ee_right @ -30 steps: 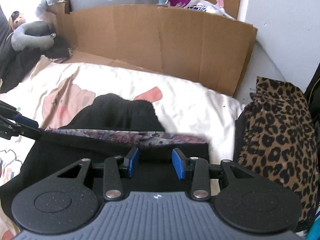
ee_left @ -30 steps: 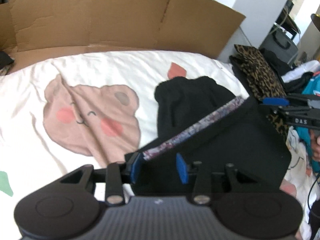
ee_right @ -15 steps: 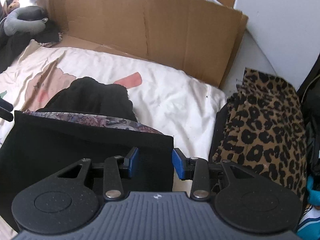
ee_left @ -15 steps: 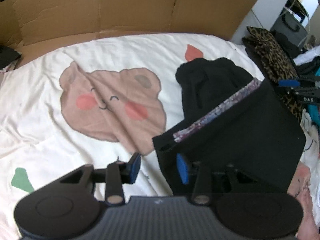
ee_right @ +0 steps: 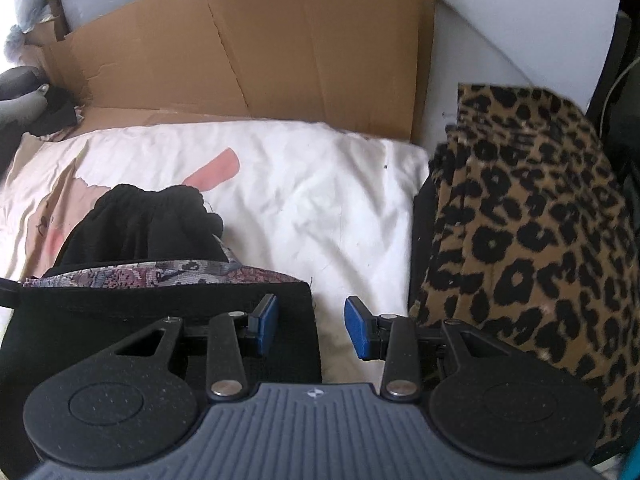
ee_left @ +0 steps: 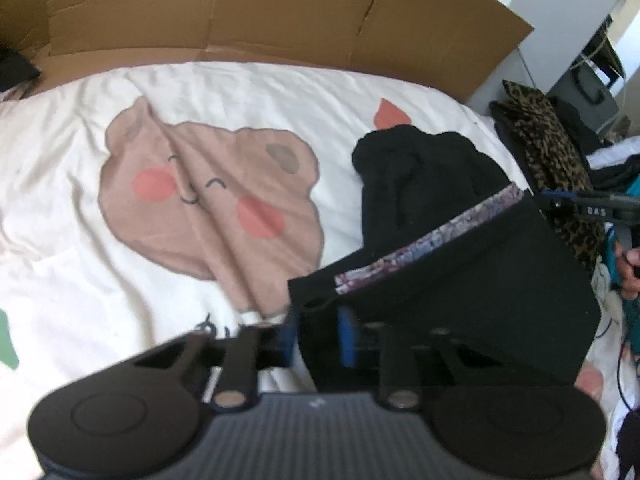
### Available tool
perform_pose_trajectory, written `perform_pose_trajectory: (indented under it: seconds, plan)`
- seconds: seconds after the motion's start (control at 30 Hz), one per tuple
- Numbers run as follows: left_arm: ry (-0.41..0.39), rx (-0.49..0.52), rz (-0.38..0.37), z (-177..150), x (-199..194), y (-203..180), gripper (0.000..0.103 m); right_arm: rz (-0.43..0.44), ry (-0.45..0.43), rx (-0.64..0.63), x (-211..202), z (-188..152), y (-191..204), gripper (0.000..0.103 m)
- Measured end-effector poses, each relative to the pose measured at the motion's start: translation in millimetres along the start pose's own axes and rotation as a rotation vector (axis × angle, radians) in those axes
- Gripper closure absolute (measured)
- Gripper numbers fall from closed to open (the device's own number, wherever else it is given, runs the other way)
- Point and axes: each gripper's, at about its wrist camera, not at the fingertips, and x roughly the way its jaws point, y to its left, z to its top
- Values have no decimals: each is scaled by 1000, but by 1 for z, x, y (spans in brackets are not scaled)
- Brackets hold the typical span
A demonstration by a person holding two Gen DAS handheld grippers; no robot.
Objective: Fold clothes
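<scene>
A black garment (ee_left: 460, 300) with a purple patterned band (ee_left: 432, 240) lies flat on the bed, its far part bunched up (ee_left: 420, 176). My left gripper (ee_left: 318, 336) is at its near left corner. The jaws are closing, and the blue pads press the black cloth between them. In the right wrist view the same garment (ee_right: 120, 320) fills the lower left, with the band (ee_right: 160, 276) along its far edge. My right gripper (ee_right: 312, 328) stands open over the garment's right edge, with its left pad above the cloth and its right pad above the sheet. The right gripper (ee_left: 560, 200) also shows beyond the garment.
The white sheet (ee_left: 240, 112) carries a pink bear print (ee_left: 208, 208). A cardboard wall (ee_right: 300, 60) stands behind the bed. A leopard-print garment (ee_right: 528, 220) lies to the right of the black one. A hand (ee_left: 632, 264) and more clothes show at the right edge.
The left jaws have closed from wide apart onto the garment's corner. The right gripper has slid rightwards, from over the band to the garment's right edge, and has stayed open.
</scene>
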Motion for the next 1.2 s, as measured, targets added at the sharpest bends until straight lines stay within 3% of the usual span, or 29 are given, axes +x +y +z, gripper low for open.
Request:
perform_pose_trajectory:
  seconds: [0.07,0.13,0.2,0.27,0.43,0.57,0.67,0.8,0.87,0.9,0.93,1.2]
  plan:
    - [-1,-23,-17,0,0,3,98,23,4,12,3,-1,-1,59]
    - [-10,-21,-26,0,-2,3,100,42,6,33,4,-1,-4,67]
    - [-30,-13,-23,1,-6,1,100,63,12,58,5,-1,-7,98]
    - [-46,-23,-23,3,-9,2,100,73,5,71,3,-1,-10,101]
    - [-57,-36,-16,9,-11,6,100,78,-28,87,-5,4,-13,102]
    - [-37,-31,-5,8,-4,6,100,95,8,118,0,6,-18,99]
    - [-25,-27,1,6,2,8,100,91,23,115,8,3,-17,77]
    - [-16,-34,2,7,6,10,100,135,82,148,25,1,-19,75]
    - [-15,-33,4,6,6,9,100,154,78,160,26,0,-20,79]
    - [-15,-32,6,6,6,9,100,168,80,164,26,0,-21,91]
    - [-15,-29,7,6,6,9,100,182,81,167,26,1,-22,96]
    - [-18,-40,17,8,3,8,100,107,13,80,14,10,-14,100]
